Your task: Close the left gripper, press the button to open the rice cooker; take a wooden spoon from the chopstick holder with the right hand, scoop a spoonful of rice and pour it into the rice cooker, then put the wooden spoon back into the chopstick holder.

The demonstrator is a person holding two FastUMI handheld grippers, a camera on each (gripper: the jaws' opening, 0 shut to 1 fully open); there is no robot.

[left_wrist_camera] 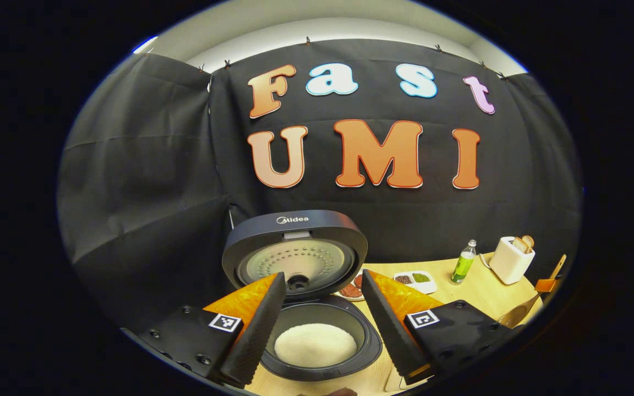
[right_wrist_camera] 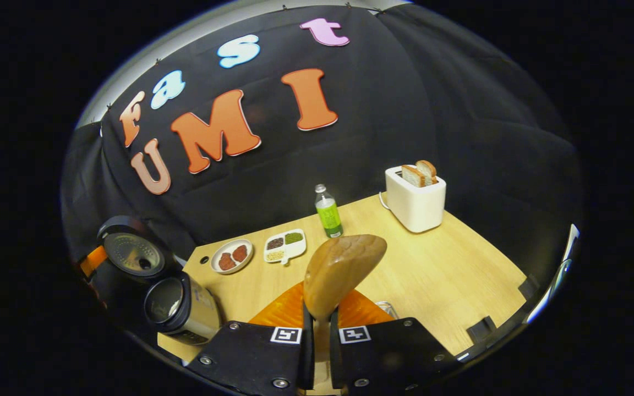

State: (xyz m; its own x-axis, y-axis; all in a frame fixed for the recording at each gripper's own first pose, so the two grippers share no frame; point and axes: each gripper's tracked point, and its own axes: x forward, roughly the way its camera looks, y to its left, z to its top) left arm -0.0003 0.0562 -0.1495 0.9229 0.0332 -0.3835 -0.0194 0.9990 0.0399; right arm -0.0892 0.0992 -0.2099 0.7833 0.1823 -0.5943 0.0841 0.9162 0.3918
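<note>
The rice cooker (left_wrist_camera: 317, 352) stands open, its lid (left_wrist_camera: 295, 253) raised and white rice (left_wrist_camera: 315, 344) lying in the inner pot. My left gripper (left_wrist_camera: 322, 275) hovers just above it, open, its fingers spread to either side of the pot. In the right gripper view, my right gripper (right_wrist_camera: 320, 324) is shut on the handle of the wooden spoon (right_wrist_camera: 342, 272), whose bowl points up and forward with no rice visible on it. The open rice cooker (right_wrist_camera: 179, 302) sits to its far left. The wooden spoon (left_wrist_camera: 515, 314) also appears at the right edge of the left gripper view.
On the wooden table (right_wrist_camera: 460, 275) stand a white toaster (right_wrist_camera: 416, 201) holding bread slices, a green bottle (right_wrist_camera: 328, 212), a round plate (right_wrist_camera: 231, 256) and a divided dish (right_wrist_camera: 285, 245). A metal rim (right_wrist_camera: 386, 308) peeks out behind my right fingers.
</note>
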